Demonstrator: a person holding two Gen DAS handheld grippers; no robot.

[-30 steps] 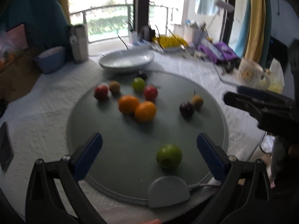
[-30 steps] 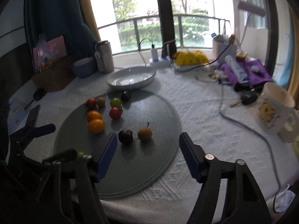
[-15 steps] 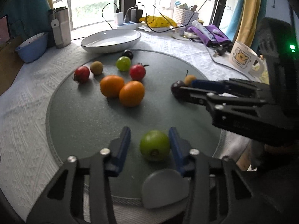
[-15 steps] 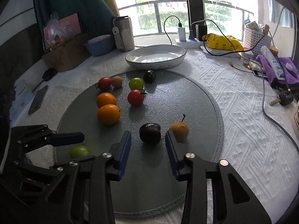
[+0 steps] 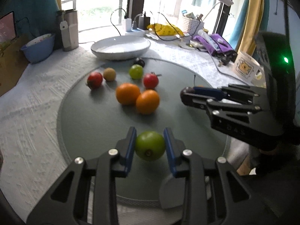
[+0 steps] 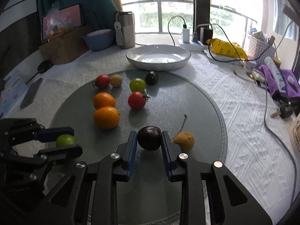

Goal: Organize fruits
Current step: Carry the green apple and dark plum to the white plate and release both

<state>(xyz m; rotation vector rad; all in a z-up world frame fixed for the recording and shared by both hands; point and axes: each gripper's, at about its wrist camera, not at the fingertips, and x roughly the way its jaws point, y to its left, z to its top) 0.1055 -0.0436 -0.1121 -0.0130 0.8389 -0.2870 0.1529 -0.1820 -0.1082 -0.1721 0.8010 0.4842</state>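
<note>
My left gripper [image 5: 150, 142] is shut on a green apple [image 5: 150, 145] at the near edge of the round grey mat [image 5: 93, 123]. My right gripper [image 6: 149, 140] is shut on a dark plum [image 6: 149, 137] near the mat's middle front, with a yellow stemmed fruit [image 6: 184, 140] just to its right. Two oranges [image 6: 106, 110], two red tomatoes [image 6: 136, 100], a small green fruit [image 6: 137, 84], a tan fruit [image 6: 116, 80] and a second dark plum [image 6: 151, 77] lie on the mat. An empty white bowl [image 6: 158, 59] stands behind the mat.
A steel tumbler [image 6: 126, 30], a blue bowl [image 6: 98, 39] and a cardboard box stand at the back left. Chargers, cables, a yellow bag [image 6: 226, 49], a basket and purple items fill the back right. A mug [image 5: 245, 68] sits right; a phone [image 6: 31, 95] lies left.
Both grippers moved forward and closed: the left one onto the green apple, the right one onto the dark plum. One second ago both were wide open and farther back.
</note>
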